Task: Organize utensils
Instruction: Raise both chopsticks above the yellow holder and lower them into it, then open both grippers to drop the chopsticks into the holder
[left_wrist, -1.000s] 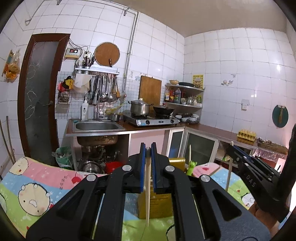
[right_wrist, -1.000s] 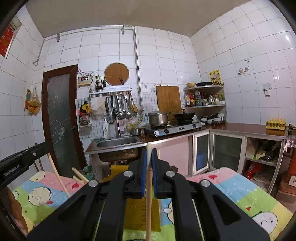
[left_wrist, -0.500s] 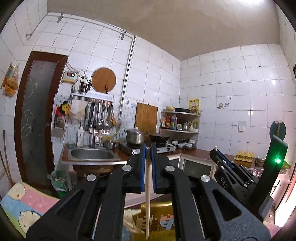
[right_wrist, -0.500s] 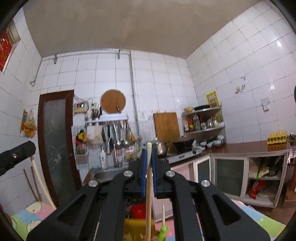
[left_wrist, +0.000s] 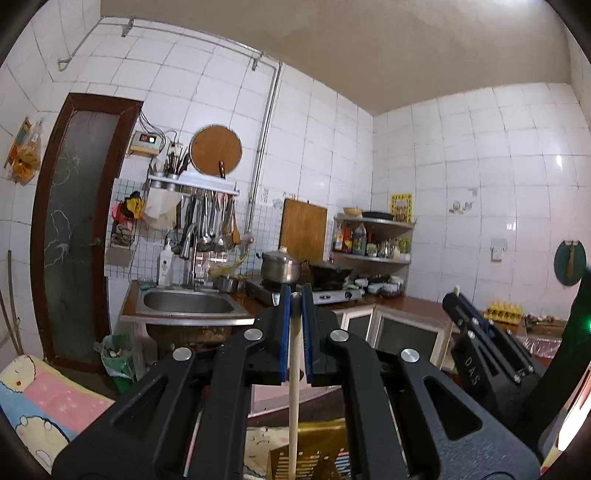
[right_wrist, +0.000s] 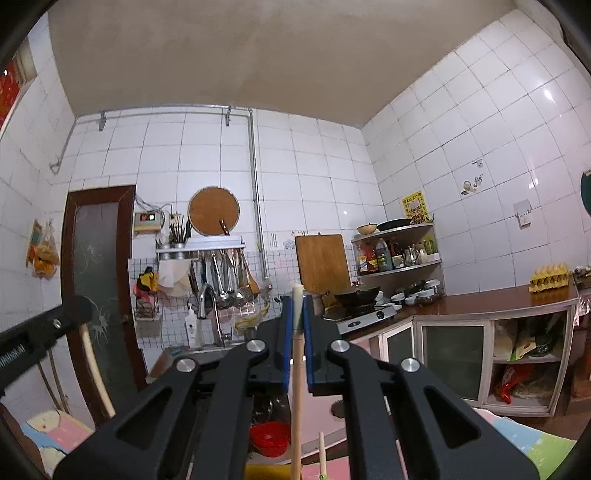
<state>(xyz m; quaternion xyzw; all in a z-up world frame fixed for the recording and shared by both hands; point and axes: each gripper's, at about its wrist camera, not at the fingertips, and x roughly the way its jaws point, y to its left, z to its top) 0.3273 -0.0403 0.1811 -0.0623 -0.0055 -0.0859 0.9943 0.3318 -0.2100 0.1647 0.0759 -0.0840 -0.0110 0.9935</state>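
My left gripper (left_wrist: 294, 295) is shut on a pale wooden chopstick (left_wrist: 293, 391) that hangs straight down between the blue pads. Its lower end is above a yellow slotted utensil holder (left_wrist: 310, 456) at the bottom of the left wrist view. My right gripper (right_wrist: 297, 299) is shut on another pale wooden chopstick (right_wrist: 296, 398), also upright, with the yellow holder (right_wrist: 269, 472) just below it. The right gripper (left_wrist: 480, 343) shows at the right of the left wrist view, and the left gripper (right_wrist: 40, 332) at the left edge of the right wrist view. Both are raised high above the table.
A cartoon-print tablecloth (left_wrist: 40, 398) covers the table below. Behind it are a steel sink (left_wrist: 184, 304), a gas stove with a pot (left_wrist: 280, 269), hanging utensils (right_wrist: 221, 277) and a brown counter (right_wrist: 498, 299). A red bowl (right_wrist: 269, 437) sits under the sink.
Both grippers have lifted and tilted upward with their chopsticks, so the table and yellow holder have dropped to the bottom of both views and more ceiling shows.
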